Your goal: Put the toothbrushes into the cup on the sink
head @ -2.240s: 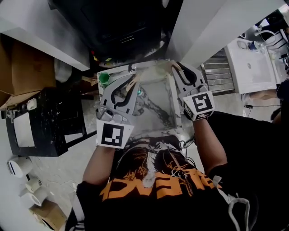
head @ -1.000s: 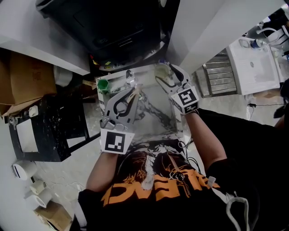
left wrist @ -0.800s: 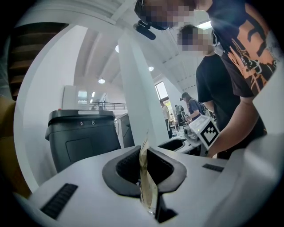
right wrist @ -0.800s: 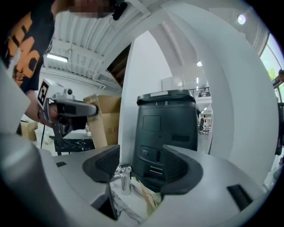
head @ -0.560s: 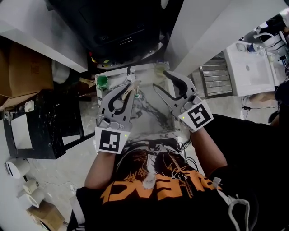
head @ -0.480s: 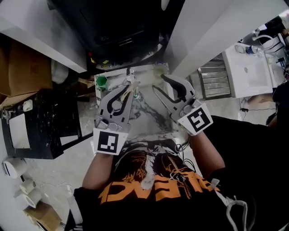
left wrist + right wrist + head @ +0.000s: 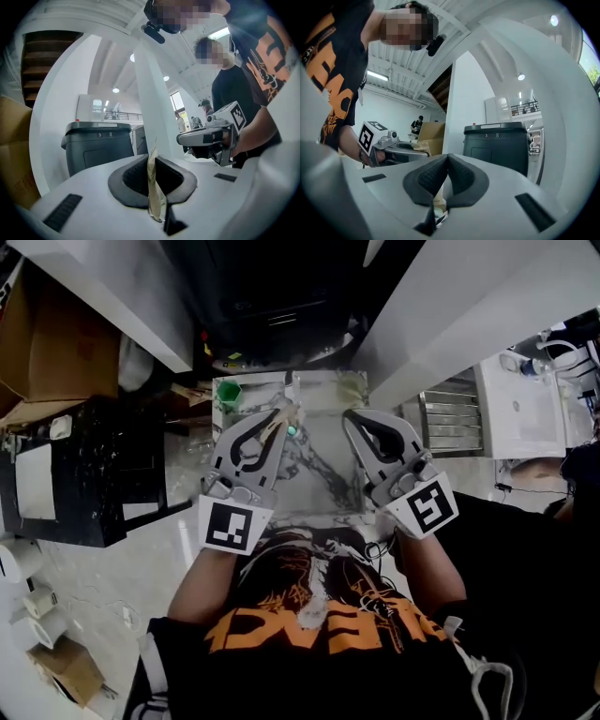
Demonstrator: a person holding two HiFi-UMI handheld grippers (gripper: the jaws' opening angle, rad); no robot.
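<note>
A green cup (image 7: pixel 226 390) stands at the back left corner of the marble sink (image 7: pixel 323 454). My left gripper (image 7: pixel 284 414) hangs over the sink just right of the cup, shut on a pale wooden toothbrush (image 7: pixel 282 422) with a teal tip. In the left gripper view the toothbrush (image 7: pixel 153 187) stands as a thin strip between the dark pads (image 7: pixel 133 176). My right gripper (image 7: pixel 351 417) hovers over the sink's right side, shut with nothing in it. In the right gripper view its pads (image 7: pixel 433 176) meet edge to edge.
A dark grey bin (image 7: pixel 272 287) stands behind the sink, a white pillar (image 7: pixel 450 315) to its right. A cardboard box (image 7: pixel 66 343) and a black crate (image 7: pixel 84 474) are on the left. A metal rack (image 7: pixel 450 413) lies right of the sink.
The right gripper's jaws went from wide open to shut, and it drew back from the sink's back rim. The left gripper kept its hold on the toothbrush.
</note>
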